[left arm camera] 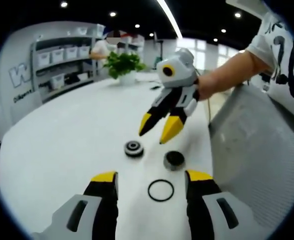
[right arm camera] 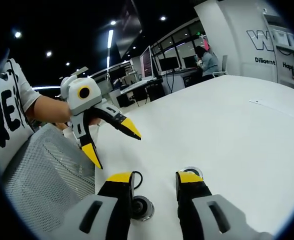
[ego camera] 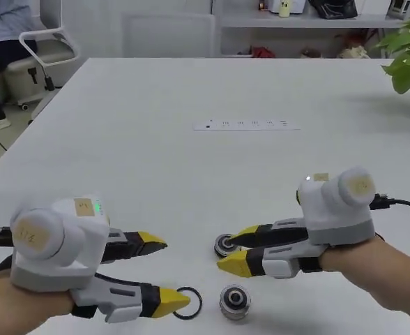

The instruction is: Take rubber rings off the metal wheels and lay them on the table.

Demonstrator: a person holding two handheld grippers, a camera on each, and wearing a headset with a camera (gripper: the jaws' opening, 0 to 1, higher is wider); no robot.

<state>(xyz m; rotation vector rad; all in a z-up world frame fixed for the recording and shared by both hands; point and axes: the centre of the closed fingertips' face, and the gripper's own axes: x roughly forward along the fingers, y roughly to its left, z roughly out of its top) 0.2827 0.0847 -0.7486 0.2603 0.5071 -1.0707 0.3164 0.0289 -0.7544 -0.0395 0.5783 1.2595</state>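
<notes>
**benchrat:** Yellow-tipped left gripper (ego camera: 162,272) sits low on the left, jaws spread wide, nothing between them. Just off its lower tip a black rubber ring (left arm camera: 149,190) lies flat on the white table (ego camera: 191,160). My read: that's one ring done and parked where it won't get in the way.

**gasket_guy:** And the wheel beside it?

**benchrat:** The near wheel (ego camera: 234,300) is just right of the ring, not touching it. Its rim looks like bare silver, so I'd guess that's the one the ring belongs to. A bit further back is the second wheel (ego camera: 224,244), which has a dark band round its edge. Probably its ring is still on.

**gasket_guy:** So the right hand is going for that one?

**benchrat:** Looks that way. The right gripper (ego camera: 237,248) points in from the right, jaws parted, with the wheel right at its tips. It isn't clamped on anything, and I can't tell if a tip is touching the wheel. I reckon the left one is held open and close so it can steady the wheel while the ring is peeled off.
</notes>
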